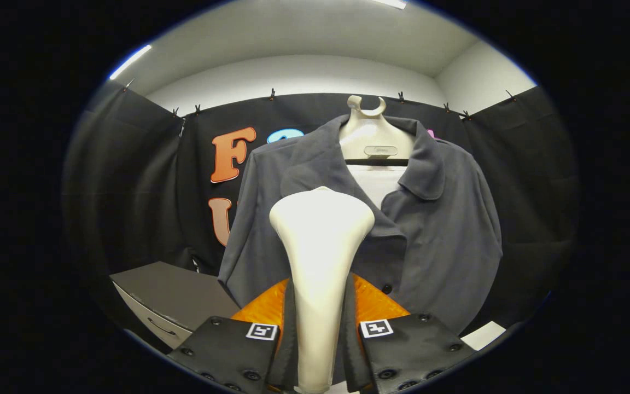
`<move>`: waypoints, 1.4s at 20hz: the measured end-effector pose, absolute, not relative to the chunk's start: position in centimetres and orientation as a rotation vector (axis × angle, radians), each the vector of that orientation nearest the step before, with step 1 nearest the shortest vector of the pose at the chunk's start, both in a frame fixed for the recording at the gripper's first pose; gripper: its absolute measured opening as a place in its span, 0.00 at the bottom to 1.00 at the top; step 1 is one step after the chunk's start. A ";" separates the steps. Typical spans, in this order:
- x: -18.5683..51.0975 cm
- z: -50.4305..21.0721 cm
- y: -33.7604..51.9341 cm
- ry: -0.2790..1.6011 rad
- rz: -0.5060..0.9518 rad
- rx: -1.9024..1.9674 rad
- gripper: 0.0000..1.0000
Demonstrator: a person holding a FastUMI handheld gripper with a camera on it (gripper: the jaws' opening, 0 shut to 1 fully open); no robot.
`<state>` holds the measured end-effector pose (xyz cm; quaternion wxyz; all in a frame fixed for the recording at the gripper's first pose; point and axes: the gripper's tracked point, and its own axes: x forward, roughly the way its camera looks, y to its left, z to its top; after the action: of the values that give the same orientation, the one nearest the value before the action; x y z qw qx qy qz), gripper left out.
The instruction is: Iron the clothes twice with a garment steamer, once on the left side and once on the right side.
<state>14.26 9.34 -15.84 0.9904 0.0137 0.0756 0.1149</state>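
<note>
The gripper (318, 350) has its two black fingers (227, 350) pressed on either side of the garment steamer (320, 246), pinching its cream handle between them; each finger carries a small square black-and-white marker near its tip. The steamer stands upright out of the grip, its handle narrow at the fingers and widening to a broad rounded head above them; an orange translucent part (372, 303) of the steamer shows on both sides of the handle just behind the fingertips.

Just beyond the steamer's head hangs the dark grey jacket (441, 235), facing the camera with its collar open and a dark button on its front edge low down, right of the handle; the head overlaps the jacket's front near the lapel, though whether it touches the cloth cannot be told. The jacket sits on a cream hanger (372, 137), whose hook rises above the collar.

Lower and off to one side of the jacket stands a grey cabinet (173, 298) with a drawer handle on its front; the black cloth wall (129, 180) closes the booth behind everything.
</note>
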 end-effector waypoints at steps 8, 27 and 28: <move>13.8 -19.1 10.5 0.194 0.234 0.011 0.41; 9.1 -31.3 9.0 0.335 0.197 -0.021 0.41; 8.8 -32.0 8.9 0.343 0.196 -0.019 0.41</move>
<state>8.76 8.88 -32.01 0.9805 -0.0096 0.1704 0.0972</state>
